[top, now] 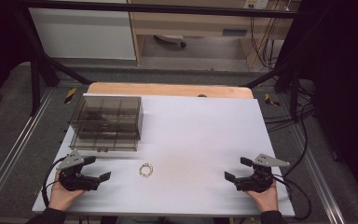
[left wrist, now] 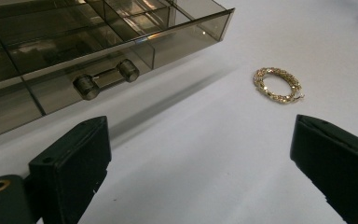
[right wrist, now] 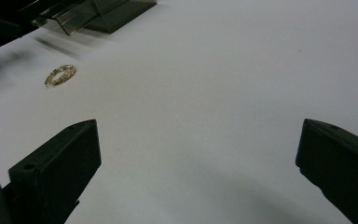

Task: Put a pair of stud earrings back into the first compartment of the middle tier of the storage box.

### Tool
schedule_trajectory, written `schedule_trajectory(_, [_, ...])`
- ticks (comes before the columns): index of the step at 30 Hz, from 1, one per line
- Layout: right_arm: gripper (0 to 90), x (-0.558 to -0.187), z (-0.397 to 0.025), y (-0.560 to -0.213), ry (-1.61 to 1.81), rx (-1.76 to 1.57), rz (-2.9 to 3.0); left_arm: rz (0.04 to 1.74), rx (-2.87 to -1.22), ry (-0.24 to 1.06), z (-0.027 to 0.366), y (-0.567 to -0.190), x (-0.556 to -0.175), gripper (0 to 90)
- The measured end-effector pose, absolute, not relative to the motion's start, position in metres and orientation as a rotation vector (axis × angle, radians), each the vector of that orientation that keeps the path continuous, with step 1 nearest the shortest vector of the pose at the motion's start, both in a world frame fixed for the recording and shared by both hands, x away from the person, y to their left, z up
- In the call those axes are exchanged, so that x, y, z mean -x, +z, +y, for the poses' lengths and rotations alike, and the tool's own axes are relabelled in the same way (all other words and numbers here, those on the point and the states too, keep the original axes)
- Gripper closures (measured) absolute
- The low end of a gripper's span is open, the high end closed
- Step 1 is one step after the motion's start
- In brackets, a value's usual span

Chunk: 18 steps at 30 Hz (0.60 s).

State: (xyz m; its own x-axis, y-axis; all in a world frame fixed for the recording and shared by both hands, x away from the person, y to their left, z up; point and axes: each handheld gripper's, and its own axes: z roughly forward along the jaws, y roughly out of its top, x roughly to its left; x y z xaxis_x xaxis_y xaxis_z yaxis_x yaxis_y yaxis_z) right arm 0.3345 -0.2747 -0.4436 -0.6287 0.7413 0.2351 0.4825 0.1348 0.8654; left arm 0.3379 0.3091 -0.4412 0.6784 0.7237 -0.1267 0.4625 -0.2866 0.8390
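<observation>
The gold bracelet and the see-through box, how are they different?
The gold bracelet is small and shiny; the smoky see-through box is far bigger and dull brown-grey. The bracelet is a thin open ring lying flat; the box is a tall block split into compartments, with a bar handle on its front. The bracelet lies nearer the left gripper than the right gripper. Both rest on the white table, untouched.

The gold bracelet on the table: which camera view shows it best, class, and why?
The left gripper view: the gold bracelet lies close, its chain links distinct. In the high view it is a tiny loop; in the right gripper view it is far off and small.
</observation>
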Motion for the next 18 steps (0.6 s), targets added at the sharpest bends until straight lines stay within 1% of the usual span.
schedule_trajectory(18, [0.4, -0.334, -0.2752, -0.4431, 1.492, -1.198, 2.164, 0.911, -1.959, 0.344, 0.2998, -0.4381, -0.3363, 5.3])
